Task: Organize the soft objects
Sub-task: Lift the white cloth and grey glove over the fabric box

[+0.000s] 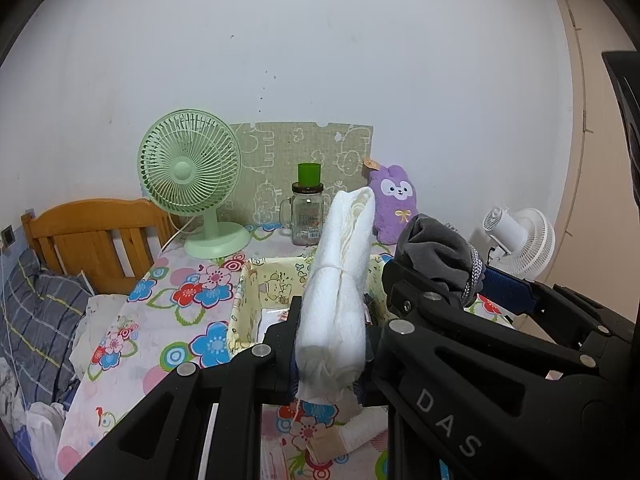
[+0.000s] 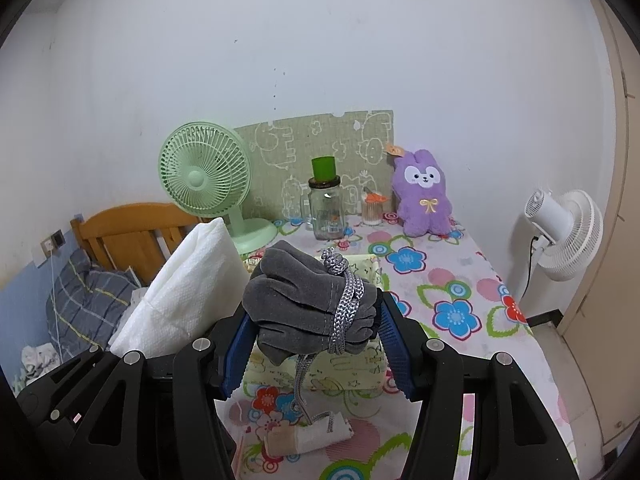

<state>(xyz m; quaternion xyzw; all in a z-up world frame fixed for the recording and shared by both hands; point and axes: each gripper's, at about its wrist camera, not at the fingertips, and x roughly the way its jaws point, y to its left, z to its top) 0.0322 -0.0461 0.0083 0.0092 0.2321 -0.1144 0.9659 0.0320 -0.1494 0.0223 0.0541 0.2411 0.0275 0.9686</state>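
Note:
My left gripper (image 1: pixel 332 354) is shut on a folded white cloth (image 1: pixel 340 280) that stands upright between its jaws, above a pale yellow fabric bin (image 1: pixel 244 308). To its right, my right gripper (image 2: pixel 314 338) is shut on a grey velvet bundle (image 2: pixel 300 304) tied with a grey braided cord (image 2: pixel 347 304), whose loose end hangs down. The bundle (image 1: pixel 436 254) and the right gripper also show at the right of the left wrist view. The white cloth (image 2: pixel 188 292) appears at the left of the right wrist view. A small rolled white and beige cloth (image 2: pixel 308 436) lies on the flowered tablecloth (image 2: pixel 452 292) below.
At the back stand a green desk fan (image 1: pixel 190 172), a glass jar with a green cup (image 1: pixel 307 216), a purple plush rabbit (image 2: pixel 424 196) and a patterned board (image 1: pixel 280 168). A white fan (image 2: pixel 568 232) stands right of the table. A wooden bed frame (image 1: pixel 96 236) with bedding lies left.

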